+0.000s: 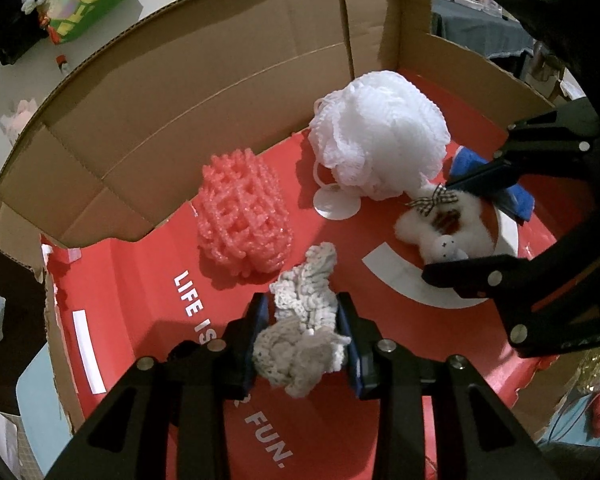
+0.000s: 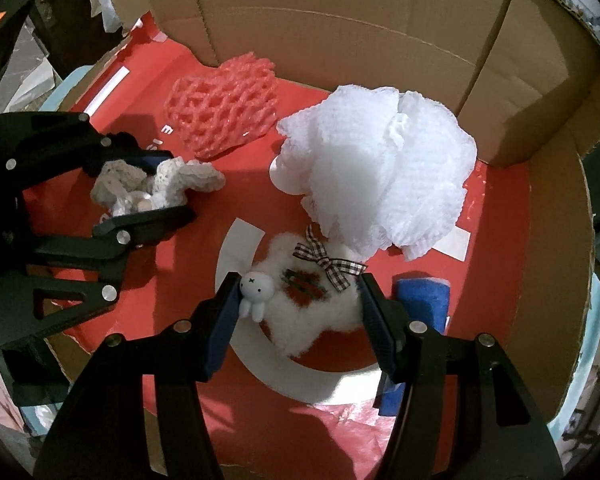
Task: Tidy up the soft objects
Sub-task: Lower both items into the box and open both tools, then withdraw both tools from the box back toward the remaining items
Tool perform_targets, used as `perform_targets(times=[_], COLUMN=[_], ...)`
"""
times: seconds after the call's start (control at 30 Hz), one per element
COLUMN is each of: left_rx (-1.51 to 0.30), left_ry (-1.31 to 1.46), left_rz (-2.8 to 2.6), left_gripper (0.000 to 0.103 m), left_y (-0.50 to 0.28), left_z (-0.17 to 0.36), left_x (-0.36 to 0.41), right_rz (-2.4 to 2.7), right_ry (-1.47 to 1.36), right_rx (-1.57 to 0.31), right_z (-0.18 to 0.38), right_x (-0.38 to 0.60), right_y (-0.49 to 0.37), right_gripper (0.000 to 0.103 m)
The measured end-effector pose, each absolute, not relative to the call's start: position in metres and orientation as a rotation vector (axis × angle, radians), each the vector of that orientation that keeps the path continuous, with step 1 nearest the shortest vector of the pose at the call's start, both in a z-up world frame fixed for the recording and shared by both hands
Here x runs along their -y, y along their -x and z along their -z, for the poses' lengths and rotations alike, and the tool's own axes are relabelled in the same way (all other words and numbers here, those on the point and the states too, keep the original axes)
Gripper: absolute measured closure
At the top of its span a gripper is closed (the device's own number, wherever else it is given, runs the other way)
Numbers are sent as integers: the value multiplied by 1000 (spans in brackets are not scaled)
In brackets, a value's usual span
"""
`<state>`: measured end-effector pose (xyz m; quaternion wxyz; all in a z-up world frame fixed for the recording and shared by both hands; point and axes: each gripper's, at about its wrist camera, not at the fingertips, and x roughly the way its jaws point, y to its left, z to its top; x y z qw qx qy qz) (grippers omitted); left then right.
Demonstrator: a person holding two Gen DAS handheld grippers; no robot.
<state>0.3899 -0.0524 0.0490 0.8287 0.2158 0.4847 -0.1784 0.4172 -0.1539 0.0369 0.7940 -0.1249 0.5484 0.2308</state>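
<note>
My views bow at the dark fisheye edges; the white bath pouf point(image 2: 376, 176) glares overexposed, and hard shadows cross the red box floor point(image 1: 380, 380).

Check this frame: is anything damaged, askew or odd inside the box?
Only the cardboard box stands out: its left edge is ragged and torn. The pink foam net and white loofah lie intact.

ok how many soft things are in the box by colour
white: 2, the mesh bath pouf and the fluffy scrunchie with the bunny charm
pink: 1, the foam net
grey-white: 1, the crochet piece in the left gripper
blue: 1, the sponge
total: 5
</note>
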Motion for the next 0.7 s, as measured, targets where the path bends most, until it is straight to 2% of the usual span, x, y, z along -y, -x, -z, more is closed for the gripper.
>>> perform_targets(times=[0.13,0.4,0.5,0.7], left_rx=[-1039,-1027,-1003,-965], left_ry=[-446,-442,-443,-398], left_rz=[391,398,391,391], left_gripper=[56,54,49,45], left_y=[-391,-380,-372,-347], left_z=[-50,-55,-63,-90], left_x=[54,51,48,39], right_rz=[-499,-502,-503,-496], right_ry=[269,273,280,260], right_rx=[-1181,-1163,-1149,-1127], right_z=[-37,-36,-42,-57], right_x=[150,145,146,150], right_y=[-415,-410,-405,-393], right_gripper=[46,44,39,39])
